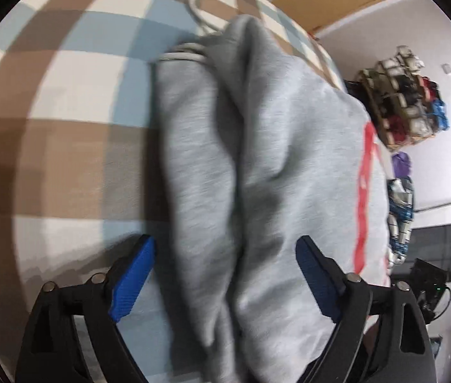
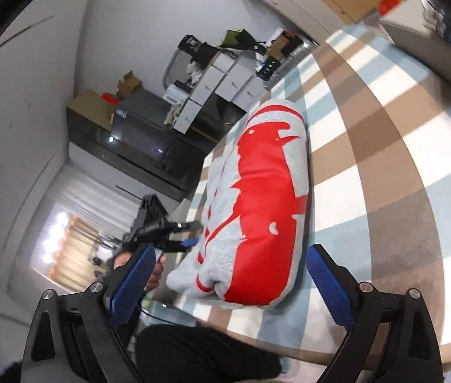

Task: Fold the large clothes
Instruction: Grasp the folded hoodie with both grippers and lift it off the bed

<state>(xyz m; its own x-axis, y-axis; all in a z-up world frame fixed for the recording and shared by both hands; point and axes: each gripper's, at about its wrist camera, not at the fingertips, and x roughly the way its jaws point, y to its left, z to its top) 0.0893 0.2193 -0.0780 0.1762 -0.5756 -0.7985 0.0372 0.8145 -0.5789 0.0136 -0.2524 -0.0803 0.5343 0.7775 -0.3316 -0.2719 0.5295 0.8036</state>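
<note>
A grey sweatshirt (image 1: 257, 159) with a large red print lies folded into a thick bundle on the checked cover. In the left wrist view my left gripper (image 1: 225, 274) is open, its blue pads on either side of the bundle's near end, not closed on it. In the right wrist view the same sweatshirt (image 2: 257, 204) shows its red print facing up. My right gripper (image 2: 231, 284) is open just in front of the bundle's near end. The left gripper also shows in the right wrist view (image 2: 190, 242), at the bundle's left edge.
The checked brown, white and blue cover (image 1: 65, 95) spreads left of the garment, and also right of it in the right wrist view (image 2: 385, 159). A white hanger (image 1: 199, 6) lies beyond the bundle. Shelves with clutter (image 1: 404, 102), cabinets (image 2: 225, 83) and a dark unit (image 2: 136, 137) stand past the edge.
</note>
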